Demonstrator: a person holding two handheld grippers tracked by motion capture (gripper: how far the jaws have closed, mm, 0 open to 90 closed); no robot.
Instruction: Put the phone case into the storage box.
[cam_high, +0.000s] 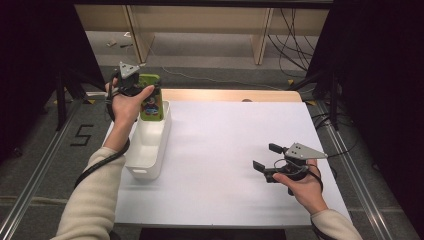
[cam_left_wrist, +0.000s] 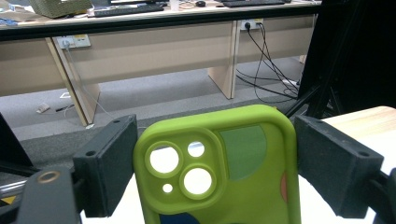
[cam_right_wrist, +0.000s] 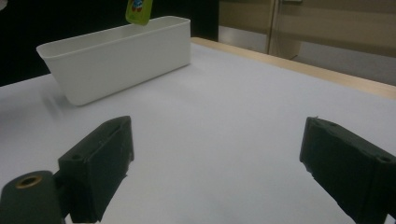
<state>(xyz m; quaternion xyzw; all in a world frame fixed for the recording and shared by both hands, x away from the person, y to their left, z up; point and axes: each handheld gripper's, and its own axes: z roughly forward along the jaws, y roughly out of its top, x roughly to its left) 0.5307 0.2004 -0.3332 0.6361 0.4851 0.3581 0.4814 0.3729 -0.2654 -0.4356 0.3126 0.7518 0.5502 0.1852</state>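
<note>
While the bench (cam_high: 220, 150) spreads white and bare across most of its top, a strip of pale wood shows along its far edge, and past the left and right edges grey floor drops away between metal rails. Wide open room lies between the two grippers, from the middle of the bench over to its right side and near edge.

At the left edge stands a white bin (cam_high: 148, 145), long and narrow, its length running from the near side toward the far side; its far end sits close to the wooden strip.

Over the far end of that bin, the left gripper (cam_high: 145, 95) holds a green phone case (cam_high: 150, 97) upright, above the rim. In the left gripper view the jaws press on the case's two long sides. Bright lime green, the phone case (cam_left_wrist: 219, 168) has rounded corners, a raised camera block with two large round holes and two small ones, and darker green, orange and blue patches on its back.

Well apart, near the bench's right edge, the right gripper (cam_high: 267, 157) hovers low with its jaws wide and nothing between them, pointing toward the bin.
</note>
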